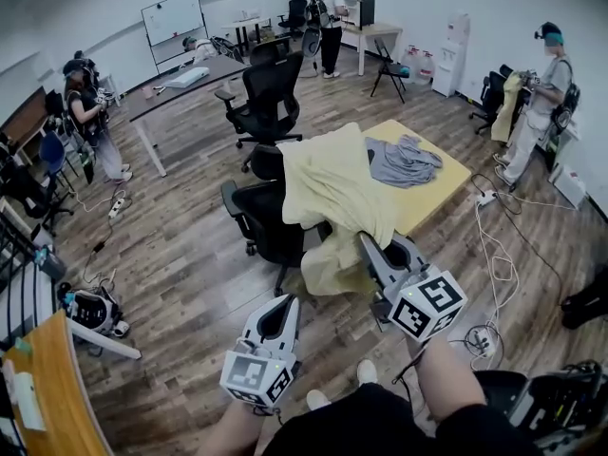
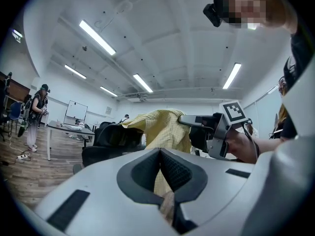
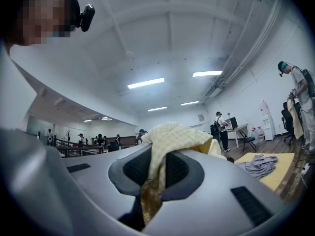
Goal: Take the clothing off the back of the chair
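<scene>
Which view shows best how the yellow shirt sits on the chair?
Head view: nearly the whole yellow shirt drapes over the chair. Right gripper view shows only a pinched bunch; left gripper view, its upper part.

Black chair (image 1: 256, 218), yellow table (image 1: 446, 180)
Yellow clothing (image 1: 337, 183) drapes over the chair; a grey garment (image 1: 401, 160) (crumpled) lies on the table.

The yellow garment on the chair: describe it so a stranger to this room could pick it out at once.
Start at the low yellow table mid-room; a black chair stands beside it. The yellow garment hangs over that chair's back, one end pinched in the right gripper. Unlike the grey garment lying on the table, it is pale yellow and draped.
</scene>
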